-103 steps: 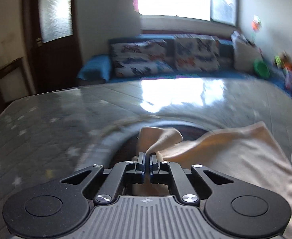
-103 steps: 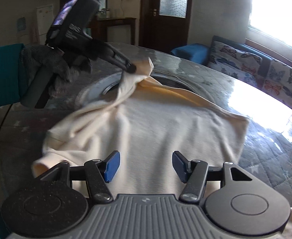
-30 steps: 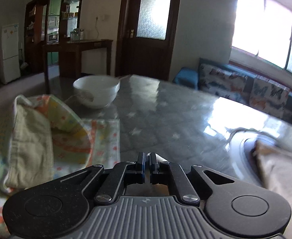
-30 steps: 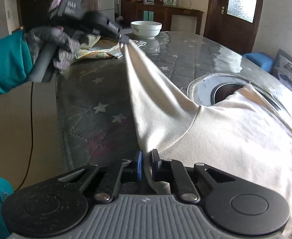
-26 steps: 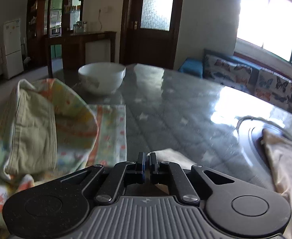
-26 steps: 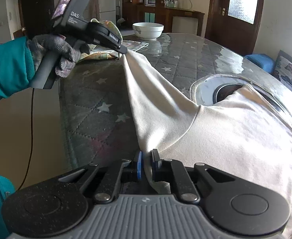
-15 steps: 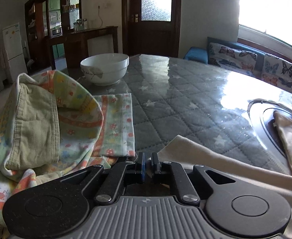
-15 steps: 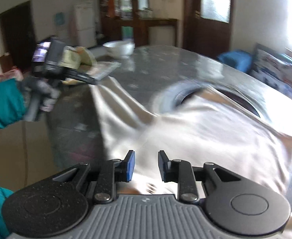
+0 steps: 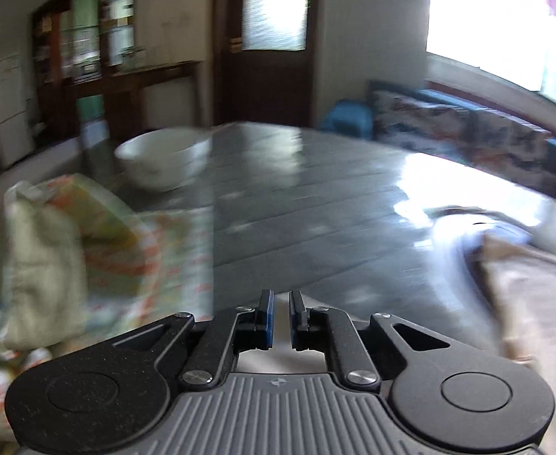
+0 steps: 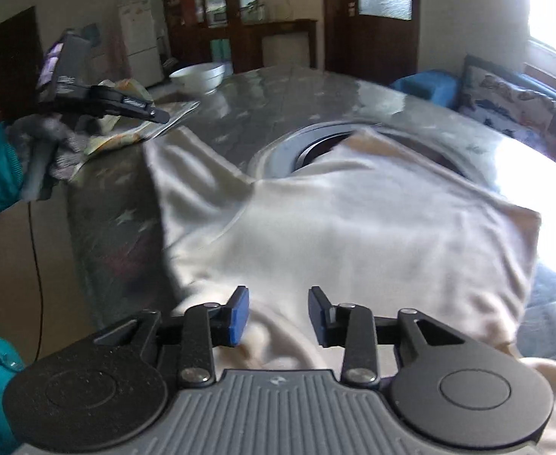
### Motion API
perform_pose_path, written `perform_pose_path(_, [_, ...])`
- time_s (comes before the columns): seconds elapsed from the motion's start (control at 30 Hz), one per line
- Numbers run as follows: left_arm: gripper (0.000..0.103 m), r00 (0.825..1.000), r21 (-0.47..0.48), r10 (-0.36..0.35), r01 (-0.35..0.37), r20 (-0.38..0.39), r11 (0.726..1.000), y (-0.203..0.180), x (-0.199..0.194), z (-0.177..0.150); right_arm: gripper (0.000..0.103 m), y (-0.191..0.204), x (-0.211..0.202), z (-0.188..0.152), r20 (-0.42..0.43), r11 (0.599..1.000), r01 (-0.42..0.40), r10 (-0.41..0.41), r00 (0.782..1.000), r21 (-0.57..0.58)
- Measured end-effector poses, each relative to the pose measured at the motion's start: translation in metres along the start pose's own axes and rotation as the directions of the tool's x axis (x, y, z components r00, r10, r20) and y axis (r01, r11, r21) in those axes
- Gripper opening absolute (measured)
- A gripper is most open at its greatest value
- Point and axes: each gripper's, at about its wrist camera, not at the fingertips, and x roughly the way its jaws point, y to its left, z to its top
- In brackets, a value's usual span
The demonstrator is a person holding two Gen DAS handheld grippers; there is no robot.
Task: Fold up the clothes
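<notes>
On the grey star-quilted table (image 10: 99, 227), the cream cotton shirt (image 10: 353, 235) lies spread, sleeve reaching toward the near-left edge. The right gripper (image 10: 278, 314), wide open and empty, hovers directly over its hem; the left gripper (image 9: 281, 314), slightly parted, holds nothing. Blur hides the folds.

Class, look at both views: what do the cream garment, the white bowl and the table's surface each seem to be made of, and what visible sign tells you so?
Cream garment: soft knit fabric, matte; it drapes and creases.
White bowl: probably glazed ceramic; smooth, white and rigid, though blurred.
Table: a quilted, star-printed cloth apparently under a glossy clear cover, glass or plastic; it mirrors the window light.
</notes>
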Motion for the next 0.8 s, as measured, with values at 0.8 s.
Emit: perform_pose_path(0.8, [0.011, 0.923, 0.208, -0.323, 0.364, -0.209, 0.908, -0.142, 0.056, -0.022, 0.047, -0.108, -0.008, -0.018, -0.021, 0.964, 0.201, -0.2, 0.98, 0.176])
